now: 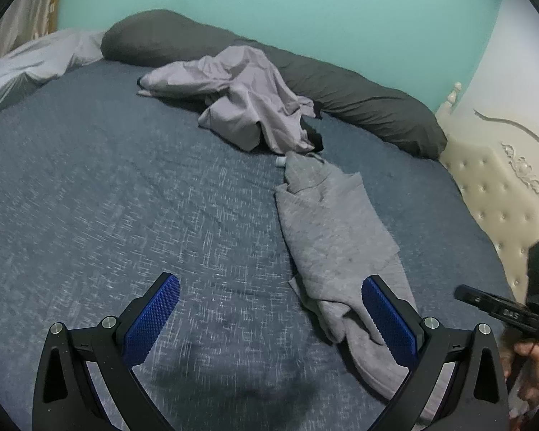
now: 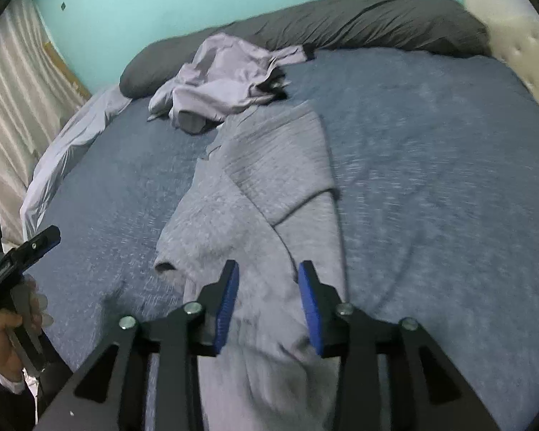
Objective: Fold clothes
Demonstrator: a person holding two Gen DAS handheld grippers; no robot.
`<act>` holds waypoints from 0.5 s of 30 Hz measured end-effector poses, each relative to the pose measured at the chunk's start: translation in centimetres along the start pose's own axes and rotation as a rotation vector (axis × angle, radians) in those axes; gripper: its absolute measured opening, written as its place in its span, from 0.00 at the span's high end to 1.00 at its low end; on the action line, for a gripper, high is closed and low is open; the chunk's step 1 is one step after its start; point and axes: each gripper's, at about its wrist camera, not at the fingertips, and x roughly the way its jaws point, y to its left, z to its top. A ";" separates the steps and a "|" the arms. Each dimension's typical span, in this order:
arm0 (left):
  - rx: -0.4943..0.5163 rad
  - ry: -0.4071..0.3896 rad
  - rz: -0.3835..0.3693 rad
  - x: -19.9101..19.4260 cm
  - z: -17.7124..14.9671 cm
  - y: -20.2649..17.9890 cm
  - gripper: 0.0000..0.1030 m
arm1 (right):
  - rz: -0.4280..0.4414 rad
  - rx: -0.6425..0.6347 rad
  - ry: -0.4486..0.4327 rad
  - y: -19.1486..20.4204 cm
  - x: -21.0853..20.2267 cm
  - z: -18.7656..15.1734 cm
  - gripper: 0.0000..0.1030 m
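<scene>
**Grey top on the bed, both grippers open**

I take the grey top (image 2: 262, 194) as my landmark. It lies crumpled lengthwise on the blue bedspread (image 1: 107, 186), partly folded over itself, with 1 flap doubled across its middle. In my left view it runs from the near edge of the bed up toward the far side, right of centre.

My right gripper (image 2: 268, 305) hangs directly over the near end of the top. Its 2 blue pads (image 2: 226, 305) stand apart with a moderate gap, and grey cloth shows between them; nothing is clamped. Whether the pads touch the cloth I cannot tell, as this view is blurred.

My left gripper (image 1: 269, 318) sits to the left of the top's near end, spread wide. Its right pad (image 1: 388, 319) overlaps the top's edge in the picture, while its left pad is over bare bedspread. It holds nothing.

Just beyond the top's far end lies a second garment (image 1: 248, 97), pale lilac, in a loose heap. A small white object sits between the 2 garments, too small to identify. Behind the lilac heap a long dark pillow (image 1: 359, 97) runs along the teal wall (image 1: 269, 3). Left of it is a light grey pillow (image 1: 32, 61). Right of the top, past the bedspread, stands a cream tufted headboard (image 1: 496, 186).
</scene>
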 end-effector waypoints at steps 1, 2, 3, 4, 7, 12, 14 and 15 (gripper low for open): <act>-0.001 0.000 0.002 0.5 -0.1 0.2 0.00 | 0.002 -0.008 0.013 0.1 1.2 0.4 0.56; 0.000 0.002 0.005 1.0 -0.2 0.4 0.00 | 0.003 -0.016 0.026 0.3 2.4 0.8 0.53; 0.001 0.003 0.007 1.6 -0.3 0.7 0.00 | 0.005 -0.024 0.039 0.4 3.6 1.2 0.53; 0.002 0.005 0.010 2.1 -0.4 0.9 0.00 | 0.007 -0.032 0.052 0.6 4.8 1.6 0.52; 0.001 0.002 0.018 3.3 -0.8 2.0 0.00 | 0.012 -0.055 0.091 1.0 8.4 2.8 0.51; -0.024 0.013 0.014 5.0 -1.7 3.7 0.00 | 0.011 -0.096 0.143 1.2 12.4 3.7 0.51; -0.033 0.023 0.013 5.5 -2.0 4.1 0.00 | 0.031 -0.120 0.158 1.5 13.3 3.7 0.51; -0.034 0.027 0.013 5.6 -2.1 4.3 0.00 | 0.044 -0.133 0.163 1.7 13.6 3.7 0.51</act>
